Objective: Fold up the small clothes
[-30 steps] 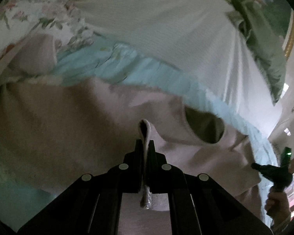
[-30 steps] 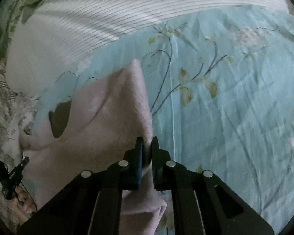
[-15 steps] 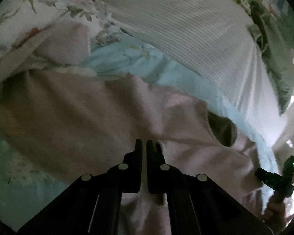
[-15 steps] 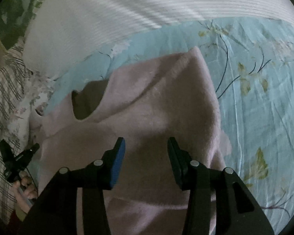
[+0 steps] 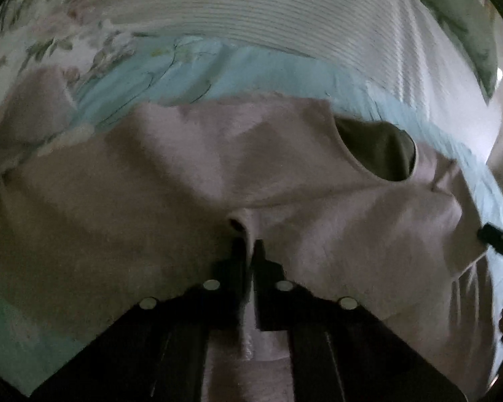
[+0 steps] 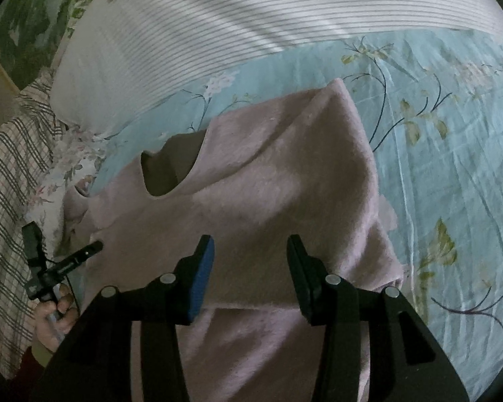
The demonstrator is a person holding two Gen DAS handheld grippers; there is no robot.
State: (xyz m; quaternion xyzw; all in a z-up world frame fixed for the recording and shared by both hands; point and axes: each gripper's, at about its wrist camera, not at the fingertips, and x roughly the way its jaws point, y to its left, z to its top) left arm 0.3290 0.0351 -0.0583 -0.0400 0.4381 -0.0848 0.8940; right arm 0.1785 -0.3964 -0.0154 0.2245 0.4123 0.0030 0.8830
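Note:
A pale pink fuzzy sweater (image 6: 271, 187) lies on a light blue floral bedsheet (image 6: 436, 154), its neck opening (image 6: 171, 171) toward the far left. In the left wrist view the sweater (image 5: 151, 181) fills the middle, neck hole (image 5: 379, 154) at right. My left gripper (image 5: 249, 248) is shut on a pinched fold of the sweater. My right gripper (image 6: 249, 254) is open and empty, just above the sweater's folded part. The left gripper and its hand also show in the right wrist view (image 6: 50, 268) at the left edge.
A white striped pillow (image 6: 251, 16) lies beyond the sweater; it also shows in the left wrist view (image 5: 285, 10). A plaid cloth (image 6: 6, 181) is at the left, a green floral pillow (image 6: 33, 13) at the far left corner. The right gripper's tip (image 5: 496, 238) shows at right.
My right gripper has let go of the sweater and opened wide, and the sweater's side now lies folded flat. My left gripper stays shut on its fold.

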